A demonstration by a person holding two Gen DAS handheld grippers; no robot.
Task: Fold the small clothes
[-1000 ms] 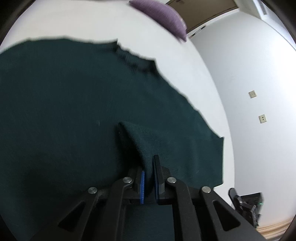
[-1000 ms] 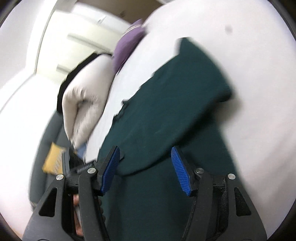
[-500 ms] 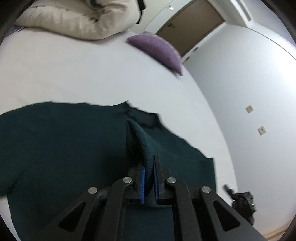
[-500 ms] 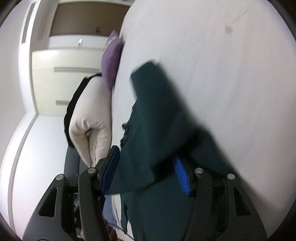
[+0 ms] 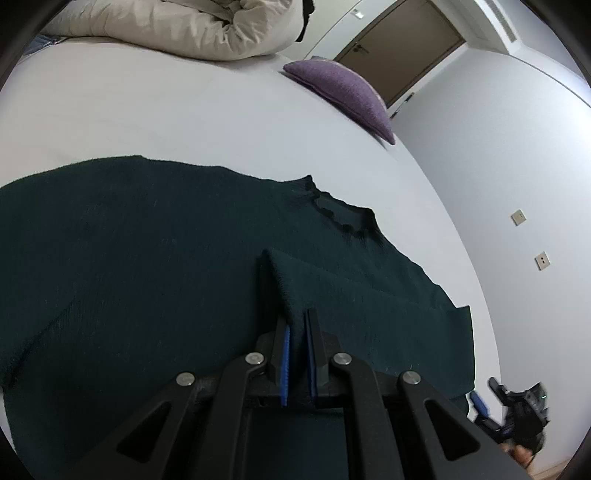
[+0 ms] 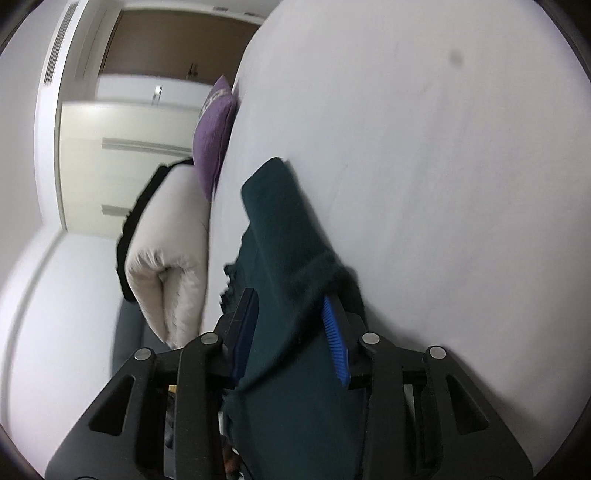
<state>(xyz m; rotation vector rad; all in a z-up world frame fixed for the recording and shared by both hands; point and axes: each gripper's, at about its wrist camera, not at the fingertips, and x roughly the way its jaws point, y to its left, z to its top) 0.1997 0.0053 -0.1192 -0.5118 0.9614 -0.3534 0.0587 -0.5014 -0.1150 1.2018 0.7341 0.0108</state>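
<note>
A dark green knit sweater (image 5: 147,258) lies spread on the white bed (image 5: 184,122), its neckline (image 5: 340,210) toward the far right. My left gripper (image 5: 297,317) is shut on a raised fold of the sweater (image 5: 295,280), lifted over the flat body. In the right wrist view a long strip of the same sweater (image 6: 273,206) runs away from me across the bed (image 6: 443,184). My right gripper (image 6: 291,299) has this fabric between its jaws, which are closing. Its blue pads (image 6: 334,339) still show their faces beside the cloth.
A rolled cream duvet (image 5: 177,26) and a purple pillow (image 5: 343,92) lie at the bed's far end, also seen as duvet (image 6: 170,273) and pillow (image 6: 214,144). A brown door (image 5: 399,48) and white wall (image 5: 498,166) stand beyond. The bed's right edge is near.
The left gripper carried its fold across the sweater and tilted up, bringing duvet and pillow into view. The right jaws narrowed around the fabric while the wrist rolled.
</note>
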